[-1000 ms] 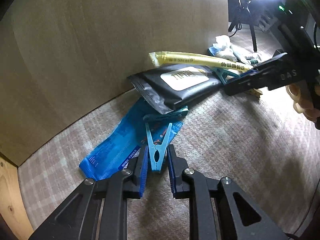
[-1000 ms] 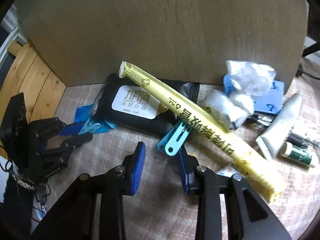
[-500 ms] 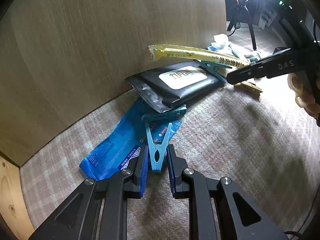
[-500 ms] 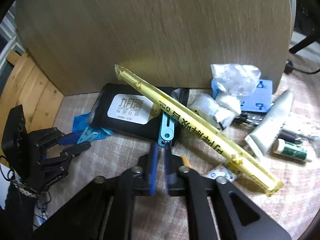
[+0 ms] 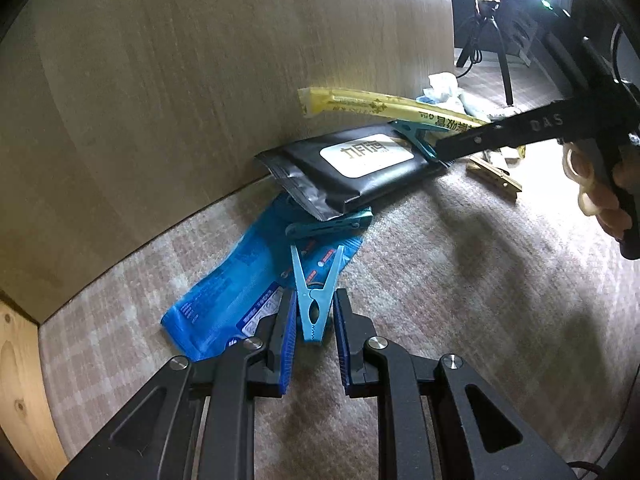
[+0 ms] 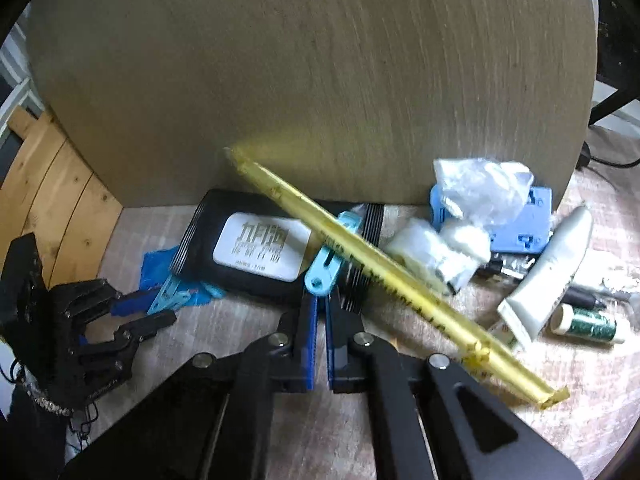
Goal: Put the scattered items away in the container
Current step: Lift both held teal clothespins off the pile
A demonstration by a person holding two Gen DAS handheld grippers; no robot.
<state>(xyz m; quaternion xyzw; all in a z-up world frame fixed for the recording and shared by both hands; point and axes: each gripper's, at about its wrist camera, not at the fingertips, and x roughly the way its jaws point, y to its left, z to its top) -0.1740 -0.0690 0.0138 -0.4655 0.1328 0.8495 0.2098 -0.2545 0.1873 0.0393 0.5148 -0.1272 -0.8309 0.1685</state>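
Observation:
My left gripper (image 5: 315,316) is shut on a light blue clothespin (image 5: 314,300) that lies on a blue packet (image 5: 248,296). A second teal clothespin (image 5: 330,224) lies under the edge of a black wipes pack (image 5: 352,166). My right gripper (image 6: 321,312) is shut on another blue clothespin (image 6: 330,264) that rests against the wipes pack (image 6: 256,252) and under a long yellow sachet (image 6: 380,272). The right gripper also shows in the left wrist view (image 5: 440,148). No container is in view.
A wood-grain panel (image 6: 320,80) stands right behind the pile. To the right lie a white tube (image 6: 548,276), a green bottle (image 6: 588,320), a blue plastic piece (image 6: 524,224), crumpled white wrappers (image 6: 480,188) and a wooden clothespin (image 5: 494,176). Checked carpet (image 5: 460,280) covers the floor.
My right gripper closed on the blue clothespin and lifted it, tilting the yellow sachet up. My left gripper stays around its clothespin, barely moved.

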